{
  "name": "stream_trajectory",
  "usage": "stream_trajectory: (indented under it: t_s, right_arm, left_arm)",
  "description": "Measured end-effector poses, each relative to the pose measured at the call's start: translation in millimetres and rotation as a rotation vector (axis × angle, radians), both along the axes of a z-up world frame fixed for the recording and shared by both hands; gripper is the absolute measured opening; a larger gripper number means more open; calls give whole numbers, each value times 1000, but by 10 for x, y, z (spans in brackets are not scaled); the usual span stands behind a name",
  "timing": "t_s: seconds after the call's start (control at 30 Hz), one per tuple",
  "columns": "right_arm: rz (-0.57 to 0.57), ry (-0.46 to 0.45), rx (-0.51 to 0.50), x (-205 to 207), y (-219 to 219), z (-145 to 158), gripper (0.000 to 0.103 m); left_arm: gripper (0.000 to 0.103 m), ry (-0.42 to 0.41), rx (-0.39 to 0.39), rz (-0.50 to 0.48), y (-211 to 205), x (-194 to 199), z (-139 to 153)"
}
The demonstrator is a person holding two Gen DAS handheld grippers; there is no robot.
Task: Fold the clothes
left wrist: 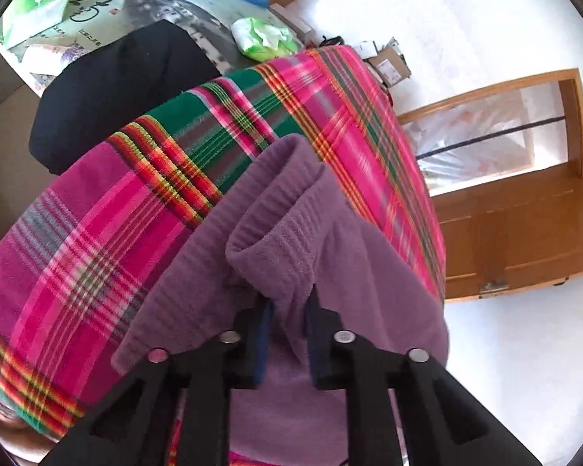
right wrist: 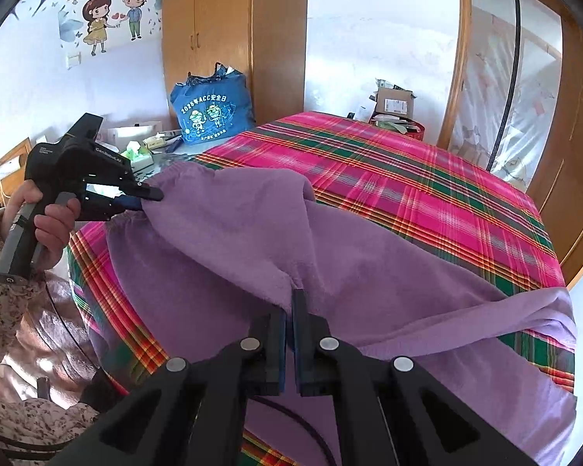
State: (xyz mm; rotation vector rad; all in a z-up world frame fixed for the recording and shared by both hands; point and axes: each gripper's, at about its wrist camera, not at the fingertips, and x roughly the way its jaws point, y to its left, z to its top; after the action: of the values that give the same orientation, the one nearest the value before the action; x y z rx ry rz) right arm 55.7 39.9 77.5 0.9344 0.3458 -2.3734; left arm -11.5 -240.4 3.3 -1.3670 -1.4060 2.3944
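Observation:
A purple fleece garment (right wrist: 330,256) with an elastic waistband lies partly on a bed covered by a pink and green plaid sheet (right wrist: 408,178). My left gripper (left wrist: 287,306) is shut on the ribbed waistband (left wrist: 276,229) and holds it above the bed; it also shows in the right wrist view (right wrist: 145,200), at the garment's left end. My right gripper (right wrist: 291,303) is shut on the garment's near edge. The garment hangs between the two grippers and its right end drapes over the bed's edge (right wrist: 544,322).
A black garment (left wrist: 116,89) lies beyond the plaid sheet. A cluttered side table (left wrist: 136,11) holds green packets (left wrist: 264,39) and a blue bag (right wrist: 210,112). Wooden wardrobes (right wrist: 233,39) and a door (left wrist: 524,233) stand around the bed. Cardboard boxes (right wrist: 394,106) sit at the far end.

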Motion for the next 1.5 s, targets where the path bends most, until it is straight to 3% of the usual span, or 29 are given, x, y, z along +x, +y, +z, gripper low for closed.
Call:
stream_trajectory:
  t_s: [0.3,0.6,1.13,1.27,1.5]
  right_arm:
    - [42,-9,15,110,18,40,3]
    - [108,-66,95,228,-100,-187,3]
    - [115,-132,104,270,-46,-369,3]
    - [116,-180,110,238,-47,-461,5]
    - [88,-296,28,145,57,-490,12]
  left_arm:
    - [7,55,-35,48,-117,385,231]
    - [7,-38,-78,65,-152,520,-72]
    - [7,-59,-103,67,-138,497,-156]
    - [9,-68,-114,66,-134,484,-167]
    - [15,-71,-173,54,-86,581,-27]
